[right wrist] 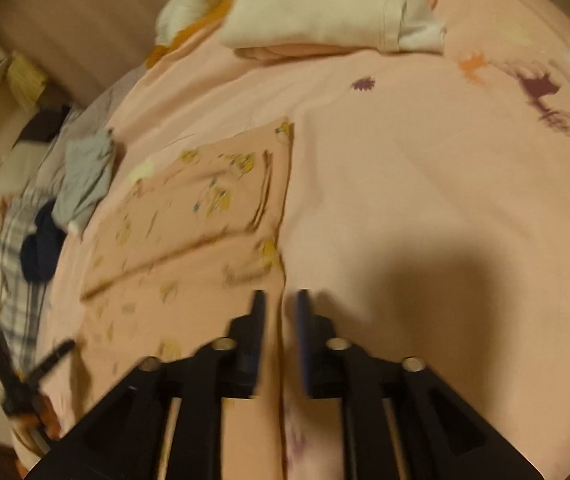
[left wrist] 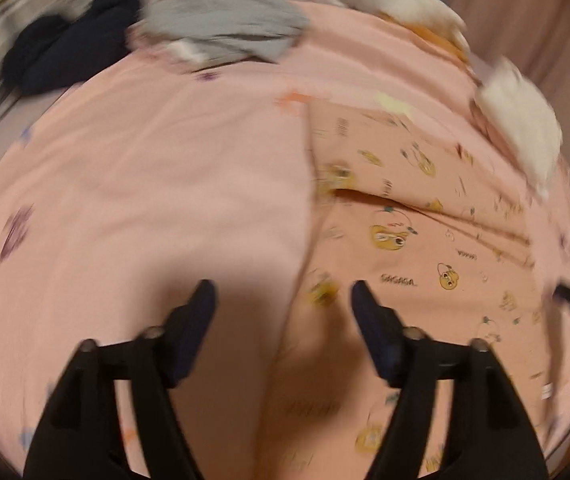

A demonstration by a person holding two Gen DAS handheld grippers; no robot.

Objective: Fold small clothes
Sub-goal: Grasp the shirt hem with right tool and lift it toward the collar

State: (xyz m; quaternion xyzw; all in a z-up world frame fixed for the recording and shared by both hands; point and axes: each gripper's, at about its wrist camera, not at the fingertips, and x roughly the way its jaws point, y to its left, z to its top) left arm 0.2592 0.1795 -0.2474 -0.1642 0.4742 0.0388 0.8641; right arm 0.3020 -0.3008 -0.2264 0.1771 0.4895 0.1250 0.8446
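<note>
We are holding the left gripper wide apart over the printed garment's left edge; the right gripper, slightly apart and gripping nothing, is hovering over its right edge.

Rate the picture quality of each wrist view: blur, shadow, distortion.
Left wrist view: motion blur smears the grey garment; the left gripper casts a shadow below. Right wrist view: printed garment blurred, dark shadow beside the right gripper. Both show fisheye bulging.

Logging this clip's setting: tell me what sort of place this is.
Probably a bedroom, on a bed: a pink printed bedsheet covers the surface, loose clothes lie heaped at its far edge, such as a grey garment, and a folded white garment sits nearby.
</note>
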